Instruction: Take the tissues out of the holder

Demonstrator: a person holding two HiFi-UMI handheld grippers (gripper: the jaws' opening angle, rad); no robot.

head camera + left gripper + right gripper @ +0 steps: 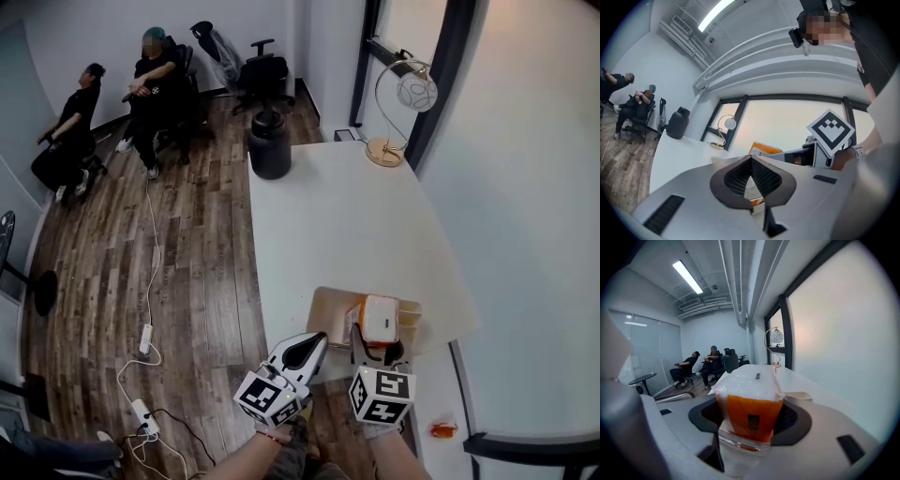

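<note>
The tissue pack (749,404), probably light, soft and slick-wrapped, sits in the holder (325,309) at the tabletop's (319,216) near edge. The right gripper's (749,420) jaws pinch its 2 sides, a sound hold. The left gripper's (751,160) jaws are pressed together.

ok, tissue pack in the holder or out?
In, it seems: the tissue pack sits within the holder walls, right gripper clamped on its sides. Whether its bottom is clear of the holder floor, cannot tell.

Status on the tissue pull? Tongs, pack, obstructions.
Right tongs clamped on orange-and-white plastic-wrapped tissue pack. Left tongs shut, empty, beside light wooden holder. Pack not yet out of holder. Nothing blocking.
</note>
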